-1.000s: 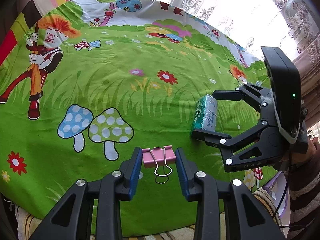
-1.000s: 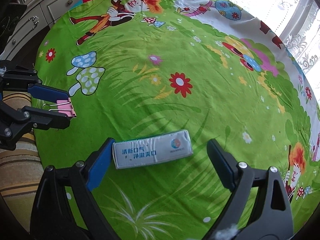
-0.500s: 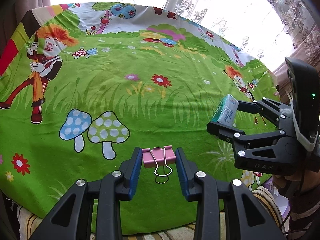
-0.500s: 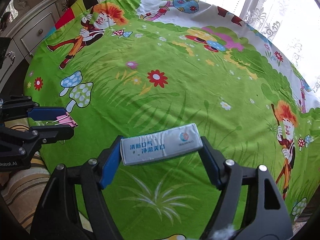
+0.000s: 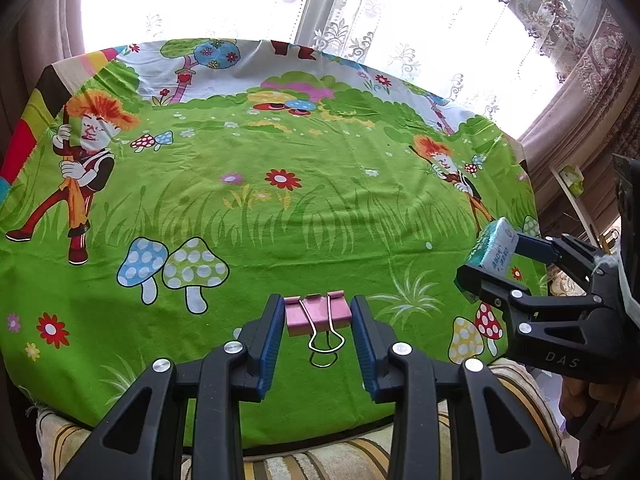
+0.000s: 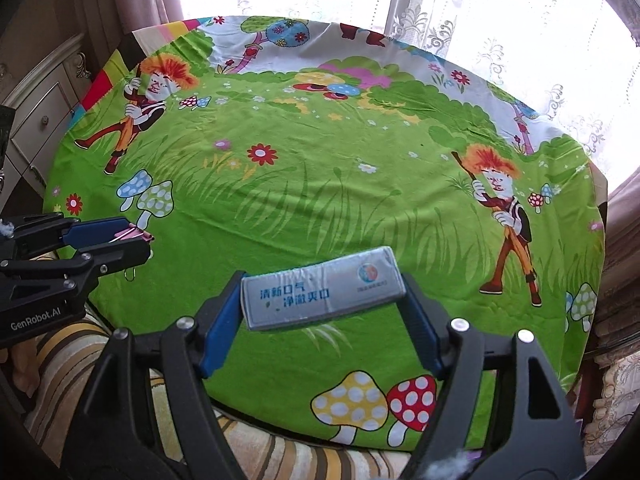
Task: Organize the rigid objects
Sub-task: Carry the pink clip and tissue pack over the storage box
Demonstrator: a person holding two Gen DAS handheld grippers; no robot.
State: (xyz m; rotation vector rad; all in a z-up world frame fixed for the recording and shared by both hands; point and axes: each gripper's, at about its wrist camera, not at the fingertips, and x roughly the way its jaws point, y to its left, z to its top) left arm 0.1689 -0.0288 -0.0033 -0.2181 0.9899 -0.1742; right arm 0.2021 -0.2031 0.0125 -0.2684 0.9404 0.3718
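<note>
While both hover above a cartoon-printed green tablecloth (image 5: 320, 216), the left gripper (image 5: 318, 320) clamps a pink binder clip (image 5: 318, 314). The right gripper (image 6: 324, 300) grasps a silver gum pack (image 6: 322, 288) endwise.

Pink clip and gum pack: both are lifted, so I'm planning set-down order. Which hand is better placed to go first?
Neither clearly: left gripper holds the clip, right gripper the pack, both above the tablecloth.

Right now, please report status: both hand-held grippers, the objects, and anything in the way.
Left hand-held gripper shut on pink binder clip. Right hand-held gripper shut on silver packet. Both lifted off green tablecloth. Nothing in the way.
</note>
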